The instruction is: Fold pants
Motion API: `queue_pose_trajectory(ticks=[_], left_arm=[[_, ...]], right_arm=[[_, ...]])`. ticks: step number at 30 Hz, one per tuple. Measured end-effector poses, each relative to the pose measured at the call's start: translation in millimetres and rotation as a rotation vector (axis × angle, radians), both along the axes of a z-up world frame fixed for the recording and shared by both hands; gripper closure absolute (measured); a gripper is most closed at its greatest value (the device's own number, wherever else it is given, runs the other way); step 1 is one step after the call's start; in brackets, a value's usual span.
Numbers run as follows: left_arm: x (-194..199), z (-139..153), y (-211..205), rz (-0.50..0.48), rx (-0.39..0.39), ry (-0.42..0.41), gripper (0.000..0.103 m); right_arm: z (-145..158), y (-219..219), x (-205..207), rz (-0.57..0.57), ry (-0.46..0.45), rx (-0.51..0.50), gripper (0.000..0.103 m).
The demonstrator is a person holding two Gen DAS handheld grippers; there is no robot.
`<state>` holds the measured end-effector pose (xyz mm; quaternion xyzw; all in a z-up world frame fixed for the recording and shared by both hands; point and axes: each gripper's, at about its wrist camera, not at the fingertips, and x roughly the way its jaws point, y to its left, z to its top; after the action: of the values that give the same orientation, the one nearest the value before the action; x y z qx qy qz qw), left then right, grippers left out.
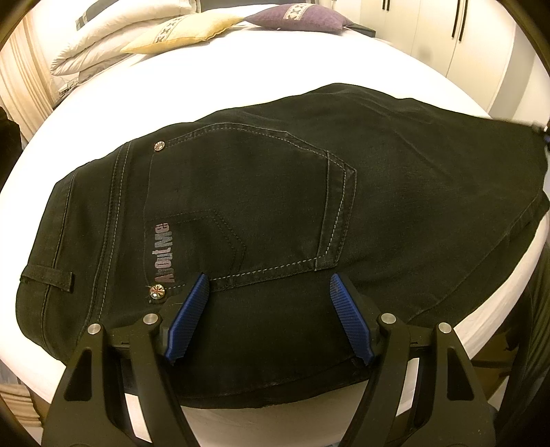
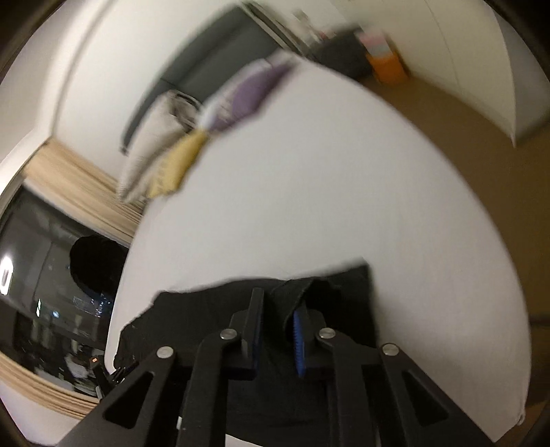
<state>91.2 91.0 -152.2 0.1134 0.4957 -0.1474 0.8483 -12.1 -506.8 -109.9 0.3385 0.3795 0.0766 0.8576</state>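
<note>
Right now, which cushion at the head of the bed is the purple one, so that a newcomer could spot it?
On the white bed, beyond the black pants, cushions lie along the far edge. The purple cushion is the rightmost, beside the yellow cushion; it alone is dark.

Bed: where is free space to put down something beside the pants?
Bare white sheet lies between the pants and the pillows; another bare strip runs left of the waistband. The head end is crowded with pillows.

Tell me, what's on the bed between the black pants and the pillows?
Nothing. In the left wrist view, only bare white bed stretches between the black pants and the pillows.
</note>
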Motion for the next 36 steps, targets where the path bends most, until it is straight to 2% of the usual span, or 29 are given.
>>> queue_pose_trajectory(ticks=[3,4,6,8,10,13,15,16,17,19,22,27,36], left_arm=[[-1,0,0,0.002,-0.002,-0.002,0.03],[-1,0,0,0.003,-0.002,-0.003,0.03],[-2,0,0,0.004,-0.003,-0.006,0.03],[-3,0,1,0.006,-0.007,-0.008,0.03],[-3,0,1,0.009,-0.005,-0.011,0.03],[-1,0,-1,0.005,0.0,-0.006,0.03],[0,0,-2,0.003,0.003,-0.002,0.03],[0,0,-2,0.004,0.004,-0.002,0.03],[0,1,-3,0.006,0.004,-0.002,0.03],[0,1,-5,0.011,0.004,-0.005,0.03],[1,1,-6,0.015,0.003,-0.006,0.03],[0,1,-4,0.013,0.0,-0.011,0.03],[-2,1,-2,0.017,-0.005,-0.017,0.03]], right_arm=[[24,4,-9,-0.05,-0.109,-0.066,0.096],[19,2,-7,-0.058,-0.088,-0.077,0.096],[-17,-8,2,-0.064,0.104,-0.102,0.096],[-51,-21,-6,-0.16,0.288,-0.132,0.096],[-61,-28,-24,-0.197,0.322,-0.106,0.096],[-59,-28,-45,-0.224,0.341,-0.11,0.096],[-56,-30,-59,-0.23,0.305,-0.056,0.091],[-53,-31,-64,-0.233,0.288,-0.04,0.081],[-49,-31,-69,-0.236,0.276,-0.032,0.067],[-46,-29,-74,-0.219,0.257,0.008,0.058],[-45,-19,-79,-0.156,0.236,0.126,0.058],[-63,-11,-103,-0.194,0.24,0.363,0.058],[-87,7,-114,-0.277,0.316,0.445,0.058]])
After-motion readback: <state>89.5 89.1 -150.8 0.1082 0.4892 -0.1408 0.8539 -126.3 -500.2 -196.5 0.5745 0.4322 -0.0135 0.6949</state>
